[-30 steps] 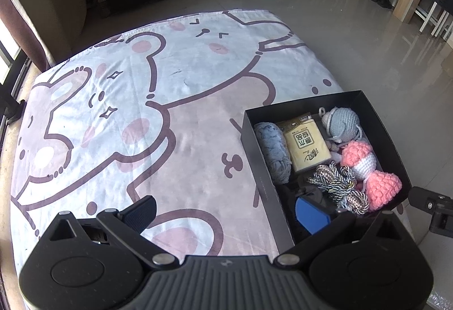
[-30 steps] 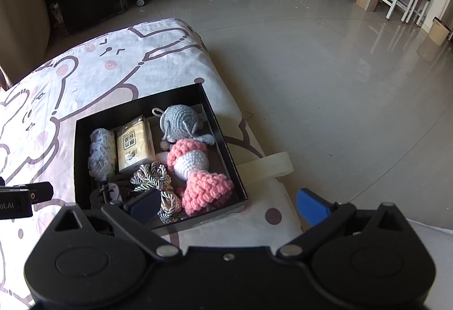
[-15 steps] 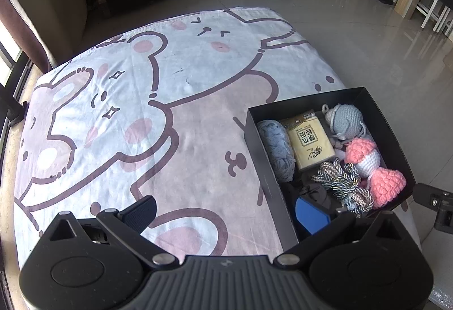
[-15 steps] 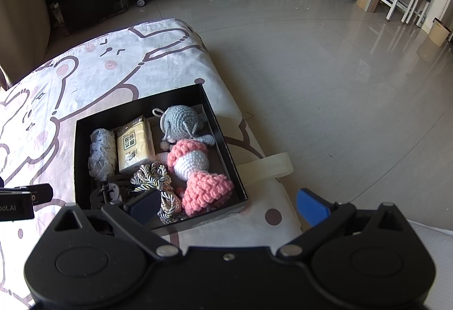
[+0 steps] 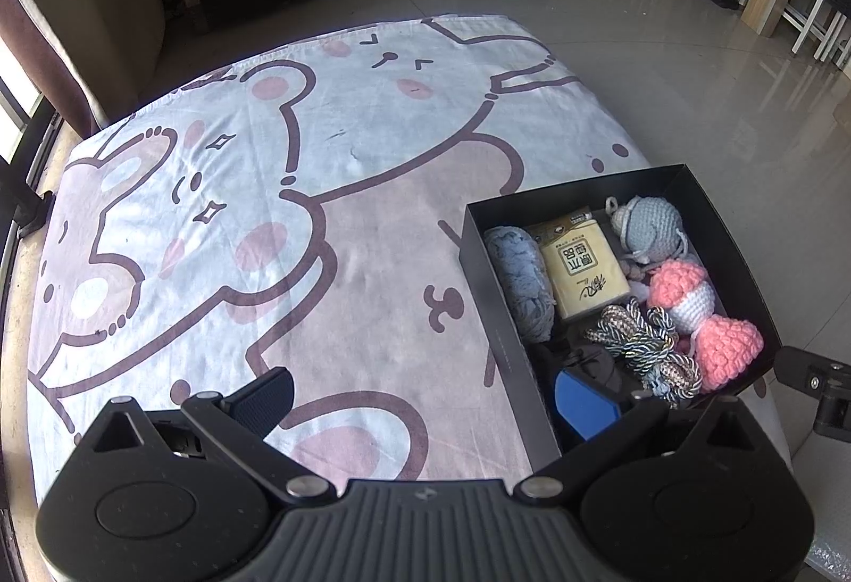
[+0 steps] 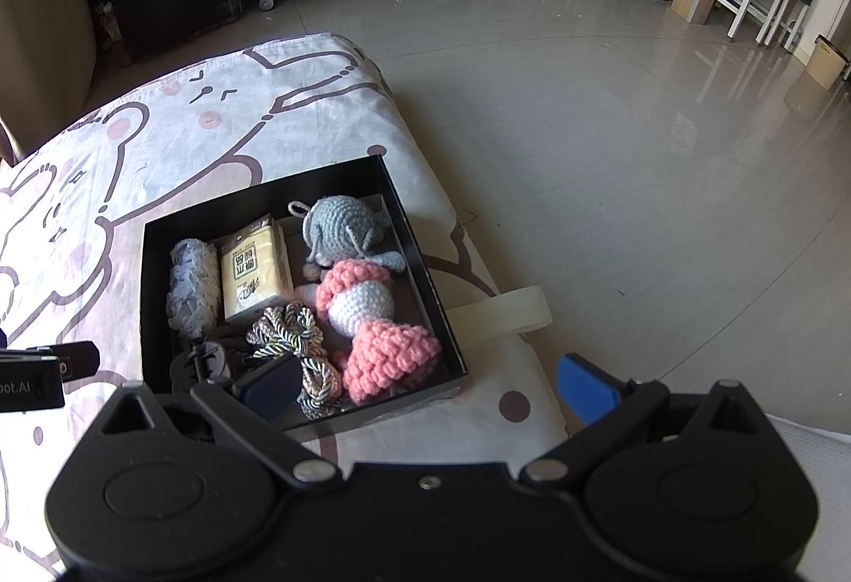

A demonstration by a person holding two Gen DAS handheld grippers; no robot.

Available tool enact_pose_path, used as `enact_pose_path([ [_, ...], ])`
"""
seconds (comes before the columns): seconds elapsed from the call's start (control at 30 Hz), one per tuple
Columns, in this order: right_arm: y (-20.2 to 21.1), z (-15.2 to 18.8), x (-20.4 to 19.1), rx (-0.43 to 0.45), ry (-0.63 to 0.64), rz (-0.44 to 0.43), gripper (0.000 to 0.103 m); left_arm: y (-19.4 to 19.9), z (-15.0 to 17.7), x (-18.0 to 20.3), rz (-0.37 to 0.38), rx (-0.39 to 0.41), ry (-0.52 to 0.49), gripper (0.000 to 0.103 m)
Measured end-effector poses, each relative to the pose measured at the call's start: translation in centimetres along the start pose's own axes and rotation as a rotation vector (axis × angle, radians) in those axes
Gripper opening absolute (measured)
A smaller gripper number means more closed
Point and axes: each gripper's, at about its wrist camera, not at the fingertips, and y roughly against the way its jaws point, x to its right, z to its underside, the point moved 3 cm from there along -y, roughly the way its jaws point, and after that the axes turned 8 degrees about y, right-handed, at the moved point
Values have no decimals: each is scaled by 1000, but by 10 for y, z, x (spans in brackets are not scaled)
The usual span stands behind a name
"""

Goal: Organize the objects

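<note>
Box sits at bed corner, w/ yarn toys, tissue pack, cord all inside. Little changed vs 1 s ago: L gripper drifted slightly, R gripper steady, both spread, empty. Looks near done.

My 2 wrist cameras look down over the bedsheet; both share the black box from opposite sides.

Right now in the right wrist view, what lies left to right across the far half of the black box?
Blue lace bundle → yellow tissue pack → grey crocheted toy, all inside the black box.
</note>
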Motion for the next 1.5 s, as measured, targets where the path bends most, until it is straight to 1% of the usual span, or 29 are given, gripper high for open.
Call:
enact_pose_path([
  [1.5,-2,3,0,-6,10,0,103,-1,2,2,39,0,-76,103],
])
